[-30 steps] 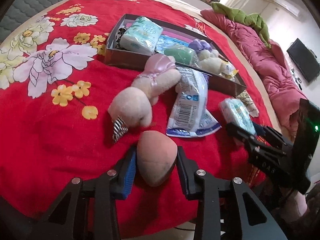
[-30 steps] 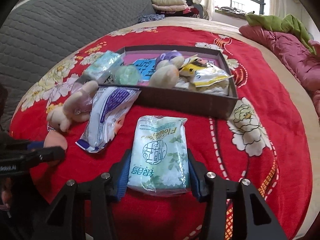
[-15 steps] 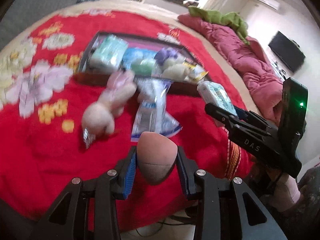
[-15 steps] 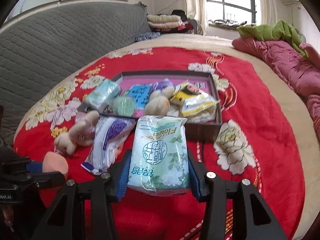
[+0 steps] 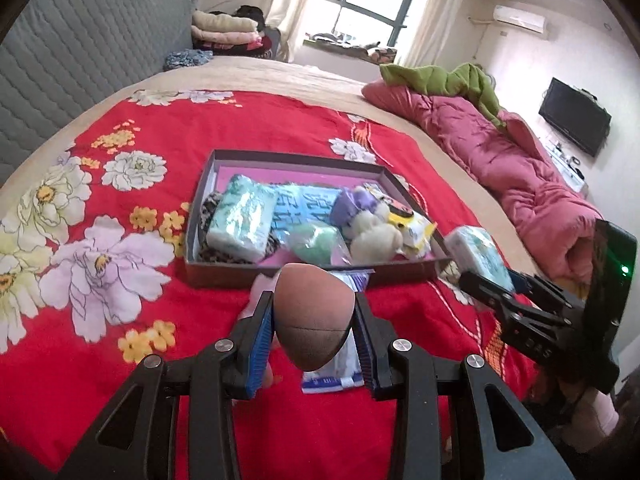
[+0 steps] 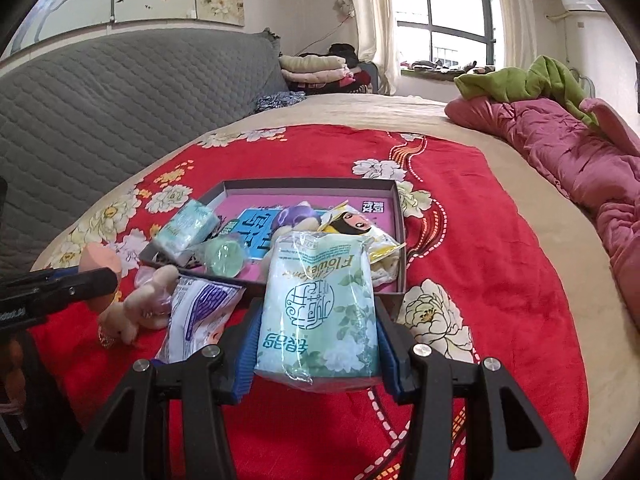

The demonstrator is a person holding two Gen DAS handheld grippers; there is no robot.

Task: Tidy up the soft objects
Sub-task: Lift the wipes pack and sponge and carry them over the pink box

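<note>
soft objects, sorted and unsorted, on a red floral bedspread (image 5: 168, 128). left gripper (image 5: 314, 320): jaws closed to the width of a pink-brown egg-shaped sponge (image 5: 314, 318), which is pinched between the blue pads and held clear above the bedspread, just short of the tray's near wall. right gripper (image 6: 318, 332): jaws set wider, clamped on a pale green tissue pack (image 6: 320, 308) printed with flowers, also lifted, near the tray's near right corner.

shallow dark tray (image 5: 200, 204) with pink floor, on the bedspread. contents: a second tissue pack (image 5: 242, 222) at the left, a blue printed packet (image 5: 304, 204), a green round item in clear wrap (image 5: 314, 240), a purple-and-cream plush (image 5: 366, 220), a yellow-and-white snack bag (image 5: 416, 228) at the right.

outside the tray, on the spread by its near wall: a pink plush toy (image 6: 140, 304) and a white packet with purple print (image 6: 200, 312), lying side by side; whether they touch is hard to tell.

room: grey quilted headboard (image 6: 100, 100), pink quilt (image 5: 520, 168) with a green blanket (image 5: 448, 80) on it, folded clothes (image 6: 316, 68) by the window (image 6: 460, 12), wall-mounted television (image 5: 574, 122), air conditioner (image 5: 520, 20).
</note>
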